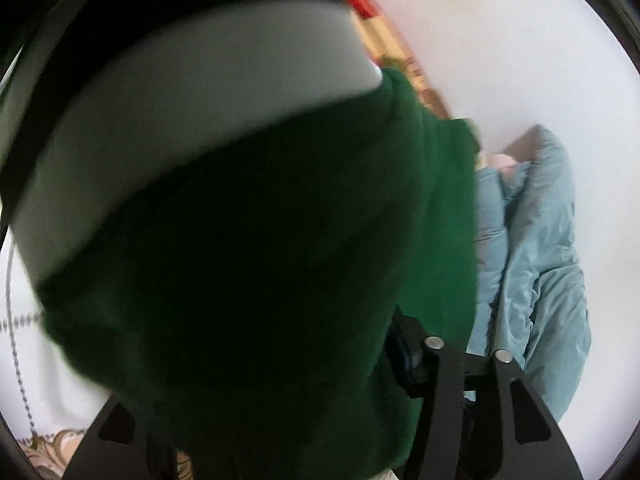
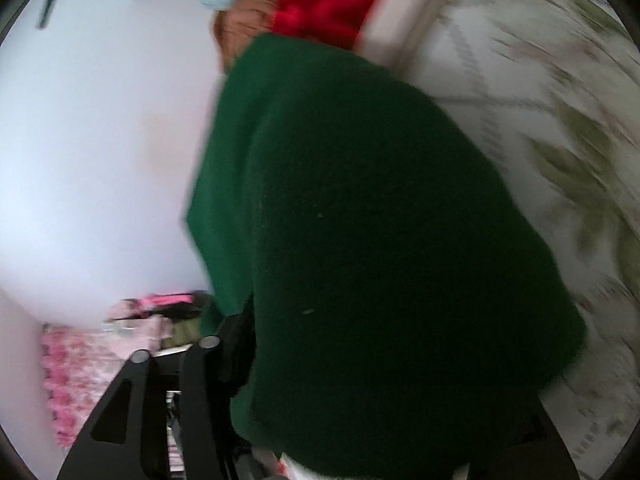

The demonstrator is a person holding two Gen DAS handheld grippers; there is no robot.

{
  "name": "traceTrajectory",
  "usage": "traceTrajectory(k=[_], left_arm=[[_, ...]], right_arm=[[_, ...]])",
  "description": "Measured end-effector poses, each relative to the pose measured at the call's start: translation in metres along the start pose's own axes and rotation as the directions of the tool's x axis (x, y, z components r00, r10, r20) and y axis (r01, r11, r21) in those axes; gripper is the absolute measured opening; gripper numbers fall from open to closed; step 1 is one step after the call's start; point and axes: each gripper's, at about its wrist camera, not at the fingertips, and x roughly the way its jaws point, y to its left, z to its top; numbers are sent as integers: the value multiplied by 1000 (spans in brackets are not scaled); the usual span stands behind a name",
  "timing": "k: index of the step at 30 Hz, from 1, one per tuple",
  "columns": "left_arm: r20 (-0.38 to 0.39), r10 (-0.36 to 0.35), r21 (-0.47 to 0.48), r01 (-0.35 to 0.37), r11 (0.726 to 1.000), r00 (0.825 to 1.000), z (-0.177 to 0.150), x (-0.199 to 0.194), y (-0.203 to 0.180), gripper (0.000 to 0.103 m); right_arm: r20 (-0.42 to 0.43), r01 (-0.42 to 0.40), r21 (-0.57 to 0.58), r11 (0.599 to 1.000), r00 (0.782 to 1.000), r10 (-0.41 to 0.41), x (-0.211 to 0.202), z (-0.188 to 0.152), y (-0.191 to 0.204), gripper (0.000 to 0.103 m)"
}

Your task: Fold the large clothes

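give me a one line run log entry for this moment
step: folding | item: green garment draped over both grippers | left gripper: grip unclear | right gripper: grip unclear | views: blurred

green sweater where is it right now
The green sweater fills the middle of both wrist views, draped between each gripper's fingers, with blue clothes to its right in the left view.

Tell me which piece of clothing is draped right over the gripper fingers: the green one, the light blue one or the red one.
The dark green garment: it hangs across both grippers and fills both views. The light blue garment lies apart beside it, and the red cloth sits beyond it.
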Motion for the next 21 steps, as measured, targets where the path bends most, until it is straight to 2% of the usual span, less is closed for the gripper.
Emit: traceTrajectory(k=[1, 3, 4, 5, 6, 8, 9, 10, 11, 12, 13, 14, 15, 16, 17, 18, 21], left_arm=[[-16, 16, -16, -16, 1000, 1000, -3, -3, 7, 63], [-10, 54, 30, -53, 998, 999, -9, -18, 7, 64], [-3, 73, 54, -72, 996, 997, 11, -11, -9, 68], [13, 112, 94, -113, 989, 994, 29, -6, -23, 76], [36, 164, 150, -168, 974, 986, 25, -17, -32, 79], [59, 225, 229, -232, 945, 973, 19, -20, -33, 79], [72, 269, 270, -279, 922, 960, 25, -37, -24, 81], [76, 309, 323, -317, 892, 948, 18, -39, -36, 81], [89, 344, 362, -352, 863, 935, -2, -24, -60, 88], [124, 399, 400, -414, 818, 909, 4, -32, -64, 100], [166, 443, 442, -468, 765, 881, -4, -47, -66, 103], [196, 458, 474, -492, 730, 867, -12, -63, -69, 103], [214, 458, 491, -500, 713, 863, -16, -77, -67, 103], [238, 458, 506, -512, 694, 856, -16, -90, -72, 103], [262, 464, 518, -529, 672, 846, -17, -102, -77, 103], [280, 463, 532, -538, 654, 841, -23, -120, -88, 103], [303, 445, 552, -536, 639, 842, -12, -139, -100, 103]], right_arm=[[-14, 30, 4, 1000, 999, -30, -2, -4, -5, 61], [-19, 59, -4, 998, 998, -59, -9, -8, -6, 63], [-14, 85, -14, 996, 996, -85, -13, -8, -3, 64], [-4, 130, -39, 991, 992, -130, -21, -12, 3, 70], [0, 156, -59, 986, 988, -156, -26, -15, 7, 77], [33, 288, -154, 945, 958, -286, -35, -19, 28, 87], [48, 323, -189, 927, 946, -320, -43, -27, 37, 87], [76, 382, -235, 894, 924, -374, -49, -32, 48, 87], [126, 474, -298, 828, 880, -458, -55, -42, 65, 88], [156, 517, -332, 789, 855, -495, -56, -45, 75, 93], [208, 583, -383, 716, 810, -549, -62, -57, 91, 96], [246, 636, -414, 651, 767, -593, -67, -68, 104, 103], [271, 670, -439, 599, 734, -622, -71, -78, 114, 103], [292, 694, -450, 562, 709, -642, -76, -88, 122, 103], [326, 731, -453, 510, 668, -668, -87, -99, 132, 103], [348, 748, -459, 479, 647, -678, -104, -114, 140, 103], [406, 779, -469, 416, 608, -682, -129, -138, 176, 103]])
